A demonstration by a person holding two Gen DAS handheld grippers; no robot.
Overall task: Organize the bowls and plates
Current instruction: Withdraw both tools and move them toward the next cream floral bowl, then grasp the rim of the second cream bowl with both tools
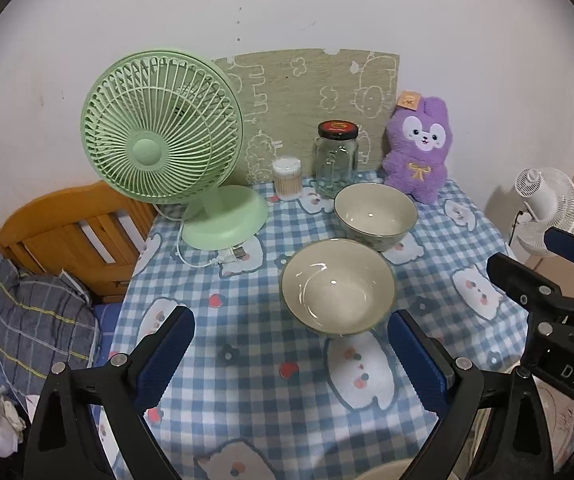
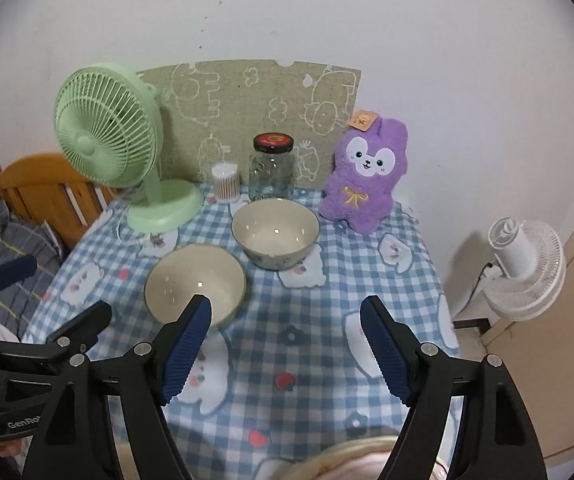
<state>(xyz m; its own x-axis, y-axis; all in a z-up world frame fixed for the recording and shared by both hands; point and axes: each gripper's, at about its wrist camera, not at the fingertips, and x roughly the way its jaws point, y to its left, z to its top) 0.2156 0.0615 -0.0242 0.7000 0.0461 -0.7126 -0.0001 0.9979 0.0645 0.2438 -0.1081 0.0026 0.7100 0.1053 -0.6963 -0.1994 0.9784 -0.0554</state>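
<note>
Bowls, near bowl [image 1: 337,286] ahead of the spread, empty left hand-held gripper [image 1: 291,354] and far bowl [image 2: 275,234] beyond the spread, empty right hand-held gripper [image 2: 285,346], probably await stacking.

Bare tablecloth [image 2: 299,360] ahead; two bowls [image 2: 195,284] mid-table, green fan [image 2: 107,136], jar [image 2: 273,168], plush [image 2: 367,172] behind.

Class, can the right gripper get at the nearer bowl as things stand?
Probably yes. The right gripper is open and empty, and the nearer bowl sits just ahead of its left finger, apart from the farther bowl. Only bare tablecloth lies between.
</note>
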